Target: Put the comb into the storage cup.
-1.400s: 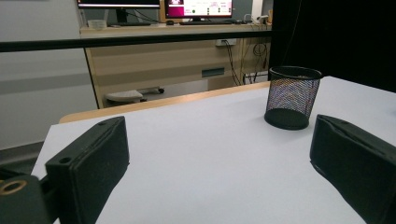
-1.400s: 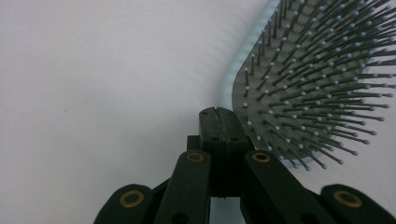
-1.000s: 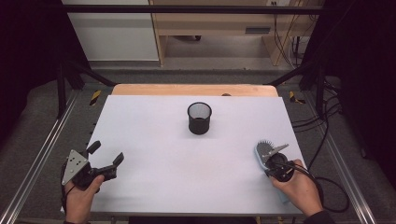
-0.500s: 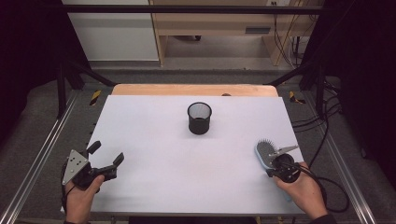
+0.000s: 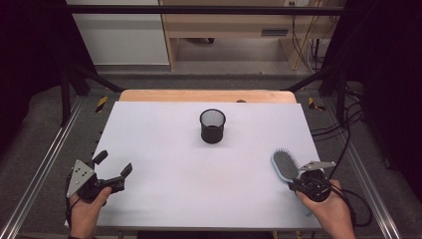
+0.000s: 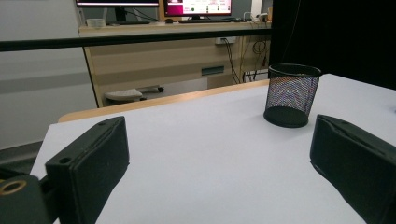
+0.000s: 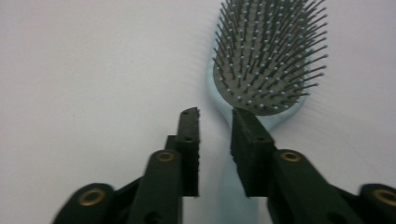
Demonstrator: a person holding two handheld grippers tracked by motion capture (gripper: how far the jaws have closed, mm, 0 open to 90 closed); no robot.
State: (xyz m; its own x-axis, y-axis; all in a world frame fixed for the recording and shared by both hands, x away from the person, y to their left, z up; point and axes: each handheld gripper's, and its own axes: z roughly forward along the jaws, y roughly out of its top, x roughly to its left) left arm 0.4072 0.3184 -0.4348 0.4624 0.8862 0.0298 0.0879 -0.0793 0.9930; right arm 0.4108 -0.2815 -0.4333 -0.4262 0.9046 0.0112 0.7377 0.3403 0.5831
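Pale blue plastic is what sits under my right gripper (image 7: 215, 114): a hairbrush (image 5: 284, 166) lying bristles-up on the white table (image 5: 164, 149), near its right edge and toward my side. Seen from above, its oval head points away from me and its handle runs back beneath the gripper in my right hand (image 5: 329, 211). In the right gripper view the two black jaws stand on either side of the handle just behind the head, with a narrow gap between them; they are nearly closed, but I cannot tell whether they actually press the plastic or only straddle it. The dark bristles with their pale tips stand up just beyond the jaw ends.

My left gripper (image 5: 112, 170) is at the near left corner of the table, held in my left hand (image 5: 85, 211), with its jaws spread wide and nothing between them. In the left gripper view those jaws frame a bare stretch of white surface.

A black mesh cup (image 5: 212, 126) stands upright around the middle of the table, toward the far side, well apart from both grippers and from the brush. Past the table's wooden far edge there is a pale wooden desk (image 6: 154, 51) carrying monitors (image 6: 196, 7).
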